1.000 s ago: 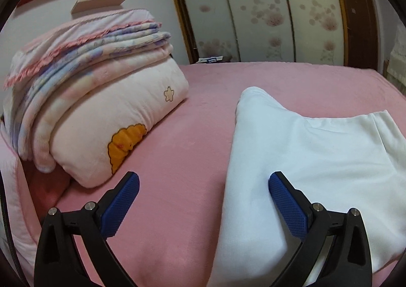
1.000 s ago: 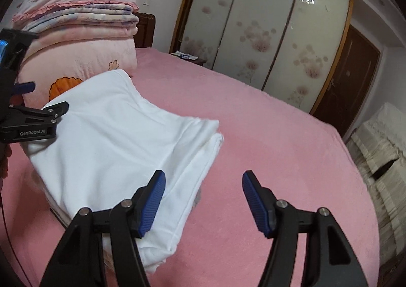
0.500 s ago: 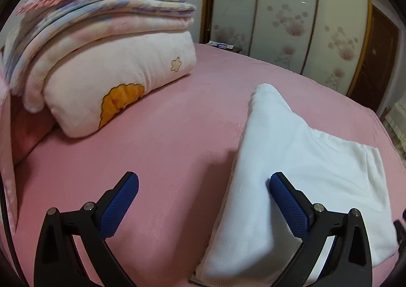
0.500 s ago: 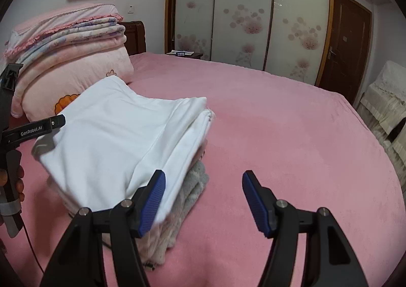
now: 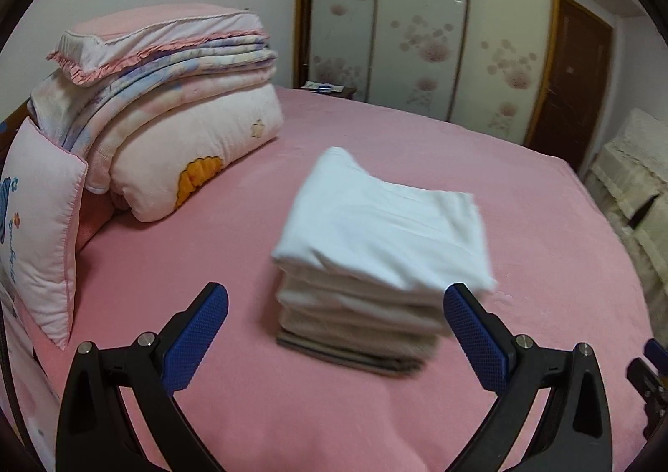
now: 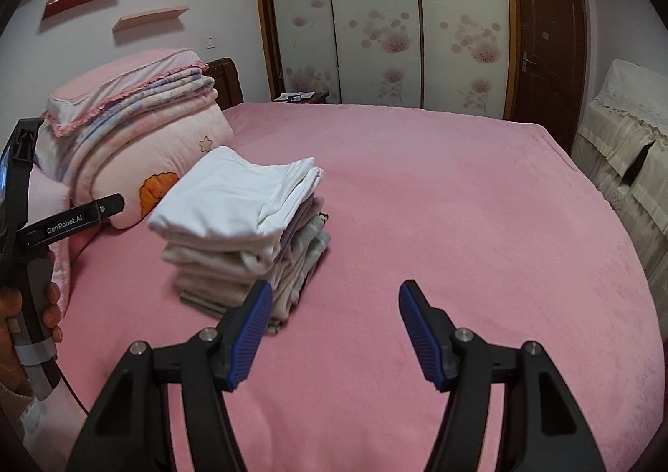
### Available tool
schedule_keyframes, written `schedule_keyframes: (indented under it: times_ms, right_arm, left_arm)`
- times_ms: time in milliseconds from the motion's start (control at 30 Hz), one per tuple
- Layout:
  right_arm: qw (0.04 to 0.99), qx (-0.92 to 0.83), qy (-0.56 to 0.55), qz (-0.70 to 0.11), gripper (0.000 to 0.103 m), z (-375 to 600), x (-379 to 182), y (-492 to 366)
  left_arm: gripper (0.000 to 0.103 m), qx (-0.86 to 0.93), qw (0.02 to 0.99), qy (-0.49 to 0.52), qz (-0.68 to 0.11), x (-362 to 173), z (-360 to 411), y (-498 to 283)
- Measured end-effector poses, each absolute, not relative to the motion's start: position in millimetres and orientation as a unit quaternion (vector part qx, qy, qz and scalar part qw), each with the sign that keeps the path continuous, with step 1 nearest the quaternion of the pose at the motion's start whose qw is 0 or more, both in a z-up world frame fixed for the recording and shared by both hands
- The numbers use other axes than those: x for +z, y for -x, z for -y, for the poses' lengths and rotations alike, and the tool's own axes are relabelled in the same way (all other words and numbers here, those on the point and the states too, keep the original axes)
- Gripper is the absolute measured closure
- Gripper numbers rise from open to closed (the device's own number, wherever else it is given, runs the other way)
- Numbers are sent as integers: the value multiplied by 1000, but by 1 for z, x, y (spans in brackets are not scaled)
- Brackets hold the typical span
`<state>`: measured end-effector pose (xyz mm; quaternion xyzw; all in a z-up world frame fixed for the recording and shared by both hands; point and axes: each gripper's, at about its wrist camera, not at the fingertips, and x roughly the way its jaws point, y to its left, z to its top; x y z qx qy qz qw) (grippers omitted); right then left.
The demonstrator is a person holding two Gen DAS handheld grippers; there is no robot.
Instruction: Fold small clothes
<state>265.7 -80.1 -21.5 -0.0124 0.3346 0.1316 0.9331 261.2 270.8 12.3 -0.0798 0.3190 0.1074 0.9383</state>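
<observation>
The folded white cotton garment (image 5: 388,221) tops a stack of folded small clothes (image 6: 246,263) on the pink bed (image 6: 459,221), toward its headboard side near the piled pink quilts (image 5: 175,117); its long axis is unclear under blur. Left gripper (image 5: 336,340) and right gripper (image 6: 330,332) gape wide, empty.
</observation>
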Motion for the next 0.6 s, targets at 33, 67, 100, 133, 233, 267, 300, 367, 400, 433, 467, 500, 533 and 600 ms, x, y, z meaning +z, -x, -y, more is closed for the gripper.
schedule_keyframes:
  times_ms: [33, 67, 100, 133, 233, 267, 300, 367, 400, 433, 467, 500, 533, 600]
  right_arm:
    - [933, 131, 12, -334, 40, 86, -16, -255]
    - [934, 131, 12, -332, 40, 93, -10, -241]
    - [934, 130, 13, -332, 40, 101, -3, -223]
    - [934, 129, 13, -332, 40, 107, 1, -214]
    - [934, 130, 9, -334, 40, 127, 13, -176]
    - [933, 131, 7, -334, 39, 134, 16, -163]
    - [933, 131, 7, -335, 39, 139, 18, -153]
    - [933, 129, 3, -336, 39, 148, 20, -137]
    - [933, 126, 0, -336, 39, 153, 21, -127]
    - [933, 124, -5, -338, 38, 158, 21, -119]
    - [933, 121, -11, -339, 38, 163, 21, -112]
    - [933, 116, -18, -340, 38, 169, 20, -105]
    - [933, 110, -25, -341, 38, 174, 19, -99]
    - [934, 99, -42, -342, 38, 187, 17, -85]
  left_arm:
    - [0, 95, 939, 82, -320, 18, -259, -248]
    - [0, 80, 939, 84, -323, 26, -244, -230]
    - [0, 70, 939, 86, -324, 30, -233, -217]
    - [0, 61, 939, 88, -327, 34, -224, -206]
    - [0, 29, 937, 90, -335, 43, -192, -169]
    - [0, 21, 935, 86, -344, 44, -178, -156]
    - [0, 16, 933, 83, -350, 43, -170, -149]
    - [0, 6, 930, 75, -359, 42, -150, -131]
    - [0, 1, 930, 75, -360, 41, -141, -120]
    - [0, -5, 930, 78, -359, 39, -132, -109]
    - [0, -6, 930, 81, -359, 38, -127, -101]
    - [0, -5, 929, 83, -360, 36, -122, -94]
    - [0, -3, 929, 85, -361, 34, -119, -88]
    - [0, 1, 924, 94, -371, 27, -109, -74]
